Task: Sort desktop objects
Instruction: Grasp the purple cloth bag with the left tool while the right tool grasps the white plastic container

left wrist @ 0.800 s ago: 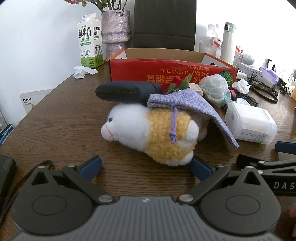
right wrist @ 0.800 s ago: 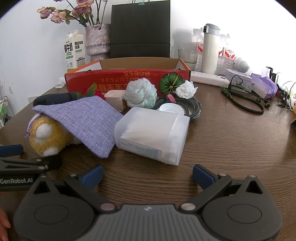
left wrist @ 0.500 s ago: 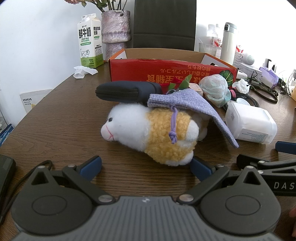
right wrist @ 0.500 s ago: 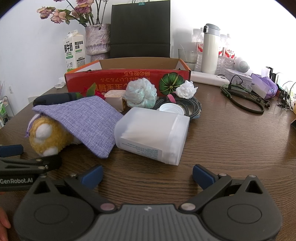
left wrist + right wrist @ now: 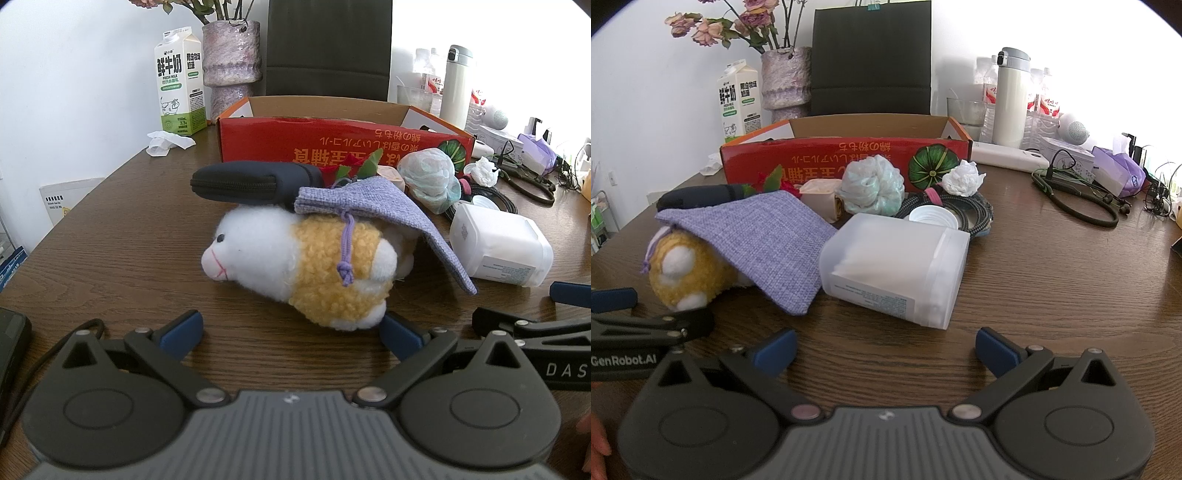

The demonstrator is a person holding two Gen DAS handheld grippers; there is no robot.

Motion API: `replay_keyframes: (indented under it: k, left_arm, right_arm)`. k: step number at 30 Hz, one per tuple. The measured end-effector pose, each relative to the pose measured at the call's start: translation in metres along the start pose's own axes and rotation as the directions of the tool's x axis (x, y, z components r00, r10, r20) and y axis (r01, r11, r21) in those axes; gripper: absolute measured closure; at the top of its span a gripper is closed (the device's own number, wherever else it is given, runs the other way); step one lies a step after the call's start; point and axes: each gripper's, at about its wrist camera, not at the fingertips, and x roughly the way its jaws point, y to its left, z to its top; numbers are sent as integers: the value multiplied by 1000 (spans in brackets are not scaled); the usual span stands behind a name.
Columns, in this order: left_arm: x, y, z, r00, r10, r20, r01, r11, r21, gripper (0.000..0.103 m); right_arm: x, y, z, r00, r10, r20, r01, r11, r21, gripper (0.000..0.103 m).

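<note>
A white and yellow plush animal lies on the brown table just beyond my left gripper, which stands open with nothing between its fingers. A purple drawstring pouch drapes over the plush, and a black zip case lies behind it. In the right wrist view a frosted white plastic box lies on its side just ahead of my right gripper, open and empty. Behind the pile stands an open red cardboard box. The plush and the pouch show at the left there.
A pale mesh ball, a crumpled tissue, a coiled cable and a white lid lie before the red box. A milk carton, vase, thermos and neckband earphones stand around the back.
</note>
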Motion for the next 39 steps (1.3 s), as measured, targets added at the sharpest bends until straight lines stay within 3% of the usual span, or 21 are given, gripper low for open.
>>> replay_keyframes:
  k: [5,10,13,15,18,21,24,30,31,33,34,36,37,39]
  left_arm:
    - [-8,0,-2,1000,-6,3,6,1000,18,0]
    - [-35,7,1,993,-60,105,54,997,57,0]
    - [-42,13,11,989,-66,131,59,997,54,0]
    - [-38,20,19,989,-108,105,110,994,-14,0]
    - [-18,29,26,987,-155,45,160,975,-156,0]
    - [-7,36,32,984,-174,39,178,958,-227,0]
    - [-13,33,39,987,-125,99,141,974,-179,0]
    - [-16,23,52,967,-232,109,246,959,-143,3]
    - [-14,18,54,965,-236,116,250,961,-119,9]
    - [-5,6,58,974,-208,94,217,971,-96,33]
    - [-1,2,59,977,-199,77,206,973,-104,49]
    - [1,1,62,978,-196,70,203,971,-126,66]
    - [-1,1,63,977,-197,78,206,968,-145,80]
    - [-10,5,64,972,-208,105,224,958,-177,90]
  right_arm:
    - [-1,2,-2,1000,15,0,-15,1000,-13,0]
    - [-9,-1,0,997,51,-57,-53,998,-36,0]
    - [-16,-12,4,994,91,-54,-90,995,34,0]
    - [-24,-23,9,993,118,5,-118,988,96,1]
    - [-24,-26,19,992,96,77,-105,987,118,1]
    - [-10,-19,28,996,61,70,-67,994,83,4]
    - [4,-13,34,998,29,61,-32,998,56,8]
    - [23,-11,38,998,18,56,-21,998,64,12]
    - [23,-10,37,998,17,59,-21,998,65,12]
    - [24,-10,37,998,20,60,-24,998,62,12]
    - [24,-10,36,998,22,60,-26,998,59,12]
    - [22,-9,36,998,26,58,-29,998,54,13]
    - [21,-8,35,998,28,59,-31,998,47,13]
    - [16,-7,33,998,26,63,-28,999,36,13]
